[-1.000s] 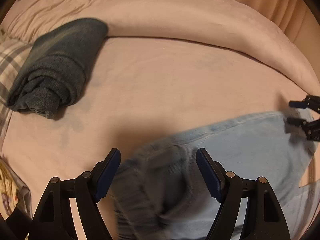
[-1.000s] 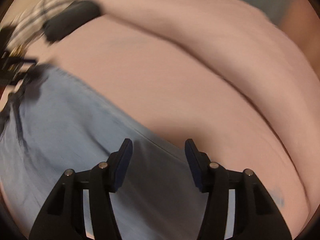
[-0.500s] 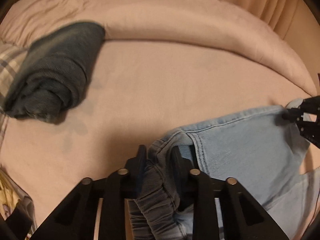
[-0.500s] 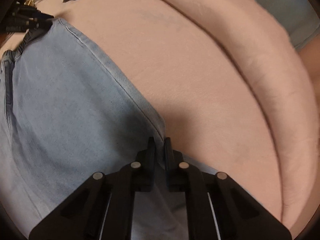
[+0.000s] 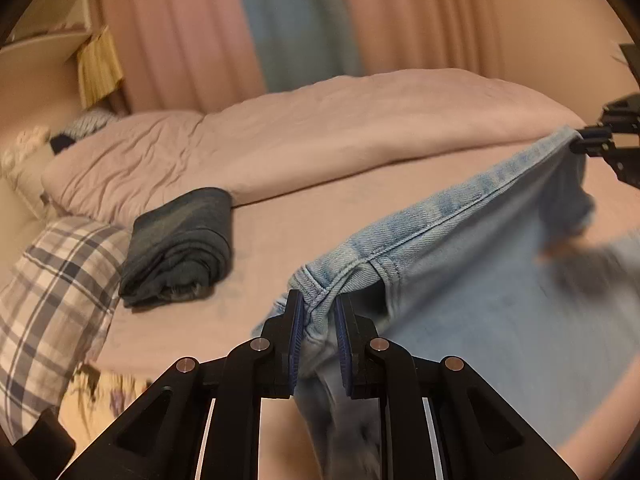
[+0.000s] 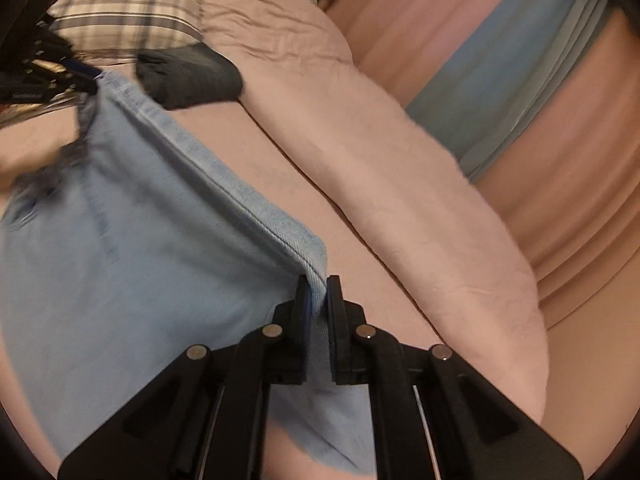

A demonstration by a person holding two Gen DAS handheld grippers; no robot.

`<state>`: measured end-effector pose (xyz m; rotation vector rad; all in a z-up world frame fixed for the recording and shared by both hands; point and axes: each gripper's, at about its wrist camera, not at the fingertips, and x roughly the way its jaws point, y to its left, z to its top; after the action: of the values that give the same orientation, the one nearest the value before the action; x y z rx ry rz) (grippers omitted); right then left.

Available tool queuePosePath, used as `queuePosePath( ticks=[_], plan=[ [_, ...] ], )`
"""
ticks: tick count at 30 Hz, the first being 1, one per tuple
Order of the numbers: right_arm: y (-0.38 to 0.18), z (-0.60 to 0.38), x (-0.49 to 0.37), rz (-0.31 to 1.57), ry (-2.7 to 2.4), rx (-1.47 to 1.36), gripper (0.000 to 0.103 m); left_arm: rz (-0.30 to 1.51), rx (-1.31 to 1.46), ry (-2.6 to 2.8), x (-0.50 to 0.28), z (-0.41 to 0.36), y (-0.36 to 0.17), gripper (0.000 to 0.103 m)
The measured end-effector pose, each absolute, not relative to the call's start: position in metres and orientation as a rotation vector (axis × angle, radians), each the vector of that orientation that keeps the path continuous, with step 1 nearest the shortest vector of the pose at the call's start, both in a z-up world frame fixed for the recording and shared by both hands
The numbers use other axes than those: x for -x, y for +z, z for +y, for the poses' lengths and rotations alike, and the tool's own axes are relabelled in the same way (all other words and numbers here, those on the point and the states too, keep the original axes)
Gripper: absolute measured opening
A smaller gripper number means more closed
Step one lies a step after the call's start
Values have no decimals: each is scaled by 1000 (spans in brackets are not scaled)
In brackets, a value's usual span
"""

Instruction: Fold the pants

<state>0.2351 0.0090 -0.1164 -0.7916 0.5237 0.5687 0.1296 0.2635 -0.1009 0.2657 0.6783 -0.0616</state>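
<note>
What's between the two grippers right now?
Only the light blue jeans: their seamed edge runs taut from the left gripper to the right gripper, clearest in the left wrist view.

Dim, warm indoor light; fisheye bending and dark corners; motion blur smears the jeans [image 5: 500,280] and curtains [image 5: 280,20].

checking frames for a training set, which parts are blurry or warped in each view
Left wrist view: the light blue jeans smear with motion blur at lower right, while the left gripper and the seam it grips stay sharp; fisheye bends the pink duvet. Right wrist view: the folded dark pants and left edge blur; the right gripper stays crisp; warm, dim lighting.
</note>
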Motion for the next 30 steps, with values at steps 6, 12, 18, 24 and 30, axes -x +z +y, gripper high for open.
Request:
queuePosePath(
  ticks=[6, 12, 18, 24, 30],
  plan=[
    [-152, -69, -120, 570, 657, 854, 7, 714, -298, -68, -61, 254, -136, 14],
    [-223, -59, -72, 724, 729, 916, 7, 838, -163, -7, -60, 270, -178, 11],
    [-228, -46, -87, 725, 707, 934, 7, 794, -108, -20, -66, 267, -173, 8],
    [-206, -54, -69, 669, 685, 919, 7, 784, 141, -98, -50, 289, -164, 8],
    [-226, -50, -66, 711, 681, 918, 7, 841, 470, -117, -33, 310, -179, 41]
  ],
)
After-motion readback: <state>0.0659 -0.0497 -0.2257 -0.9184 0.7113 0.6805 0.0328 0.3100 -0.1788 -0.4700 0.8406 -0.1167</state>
